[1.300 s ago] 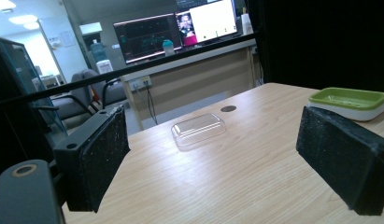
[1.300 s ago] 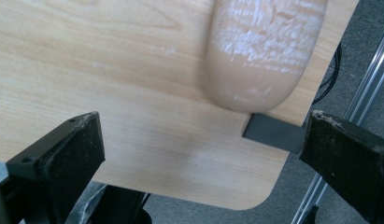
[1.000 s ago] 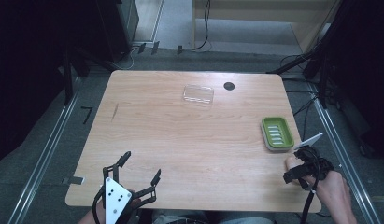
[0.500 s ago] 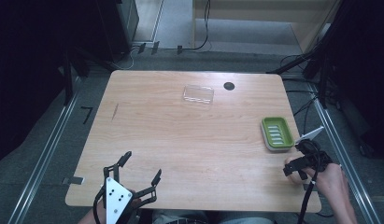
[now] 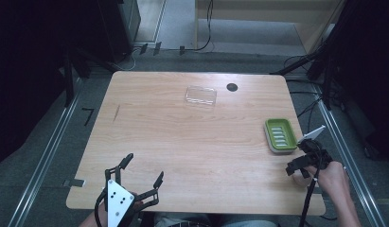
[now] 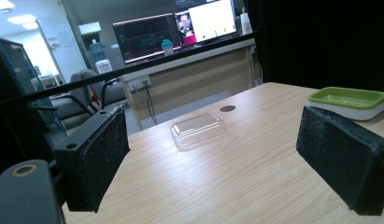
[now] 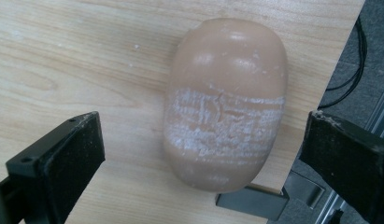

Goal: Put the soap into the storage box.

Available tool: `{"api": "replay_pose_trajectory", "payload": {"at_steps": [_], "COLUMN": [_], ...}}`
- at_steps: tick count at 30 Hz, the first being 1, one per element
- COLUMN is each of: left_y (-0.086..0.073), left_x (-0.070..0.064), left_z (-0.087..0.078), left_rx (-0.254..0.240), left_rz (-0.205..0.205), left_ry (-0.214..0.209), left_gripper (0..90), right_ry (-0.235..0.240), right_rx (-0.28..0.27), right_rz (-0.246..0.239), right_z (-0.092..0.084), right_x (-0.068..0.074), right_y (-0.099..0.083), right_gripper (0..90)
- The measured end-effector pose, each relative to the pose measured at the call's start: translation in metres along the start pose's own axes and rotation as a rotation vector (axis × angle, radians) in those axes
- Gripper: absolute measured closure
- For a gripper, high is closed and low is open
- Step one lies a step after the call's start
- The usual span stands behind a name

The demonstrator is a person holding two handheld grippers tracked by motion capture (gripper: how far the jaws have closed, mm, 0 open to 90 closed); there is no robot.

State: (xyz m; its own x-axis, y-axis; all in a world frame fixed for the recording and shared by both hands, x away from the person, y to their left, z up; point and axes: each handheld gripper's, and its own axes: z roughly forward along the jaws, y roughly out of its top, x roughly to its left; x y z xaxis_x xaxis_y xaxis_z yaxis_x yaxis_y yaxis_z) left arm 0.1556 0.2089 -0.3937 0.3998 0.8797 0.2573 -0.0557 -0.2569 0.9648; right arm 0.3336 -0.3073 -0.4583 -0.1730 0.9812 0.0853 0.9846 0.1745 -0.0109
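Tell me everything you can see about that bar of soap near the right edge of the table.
The soap is a smooth, rounded oval bar, tan-pink, with a chalky, scuffed white band across its middle. It lies flat on the wooden table, right at the table's edge. The right tongs hang above it, jaws open to either side, not touching it. The green soap dish sits apart from it.

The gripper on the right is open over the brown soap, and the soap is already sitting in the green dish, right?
Not quite. The right gripper is open over the brown soap, but the soap lies on the bare table near its edge, as the right gripper view shows. The green dish sits apart.
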Motion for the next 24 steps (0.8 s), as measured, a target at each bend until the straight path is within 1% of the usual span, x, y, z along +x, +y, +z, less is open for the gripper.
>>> {"api": "replay_pose_trajectory", "payload": {"at_steps": [3, 6, 9, 10, 12, 15, 17, 18, 21, 22, 24], "left_y": [0.0, 0.0, 0.0, 0.0, 0.0, 0.0, 0.0, 0.0, 0.0, 0.0, 0.0], "left_x": [0.0, 0.0, 0.0, 0.0, 0.0, 0.0, 0.0, 0.0, 0.0, 0.001, 0.0], "left_z": [0.0, 0.0, 0.0, 0.0, 0.0, 0.0, 0.0, 0.0, 0.0, 0.0, 0.0], "left_rx": [0.0, -0.001, -0.002, 0.001, -0.001, -0.001, -0.001, -0.004, -0.001, -0.002, -0.004], "left_rz": [-0.002, -0.003, -0.007, -0.001, -0.006, -0.004, -0.004, -0.007, -0.004, -0.005, -0.008], "left_ry": [0.002, 0.001, 0.003, 0.001, 0.003, 0.002, 0.002, 0.002, 0.001, 0.002, 0.002], "left_gripper": [9.9, 9.9, 9.9, 9.9, 9.9, 9.9, 9.9, 9.9, 9.9, 9.9, 9.9], "right_ry": [-0.001, -0.004, -0.002, -0.004, -0.005, -0.02, -0.018, -0.025, -0.023, -0.033, -0.037], "right_rx": [0.013, 0.024, 0.024, 0.023, 0.02, 0.014, 0.011, 0.017, 0.024, 0.025, 0.025], "right_rz": [-0.004, 0.003, -0.001, 0.005, 0.01, 0.007, 0.004, 0.001, -0.007, 0.001, 0.005], "right_z": [0.004, 0.007, 0.009, 0.009, 0.01, 0.011, 0.011, 0.013, 0.014, 0.014, 0.015], "right_x": [-0.002, -0.003, -0.004, -0.004, -0.004, -0.004, -0.004, -0.004, -0.004, -0.004, -0.004], "right_y": [0.004, 0.007, 0.008, 0.008, 0.008, 0.008, 0.007, 0.008, 0.008, 0.008, 0.008], "right_gripper": [0.0, 0.0, 0.0, 0.0, 0.7, 14.3, 13.7, 14.5, 15.0, 16.4, 18.4]}}
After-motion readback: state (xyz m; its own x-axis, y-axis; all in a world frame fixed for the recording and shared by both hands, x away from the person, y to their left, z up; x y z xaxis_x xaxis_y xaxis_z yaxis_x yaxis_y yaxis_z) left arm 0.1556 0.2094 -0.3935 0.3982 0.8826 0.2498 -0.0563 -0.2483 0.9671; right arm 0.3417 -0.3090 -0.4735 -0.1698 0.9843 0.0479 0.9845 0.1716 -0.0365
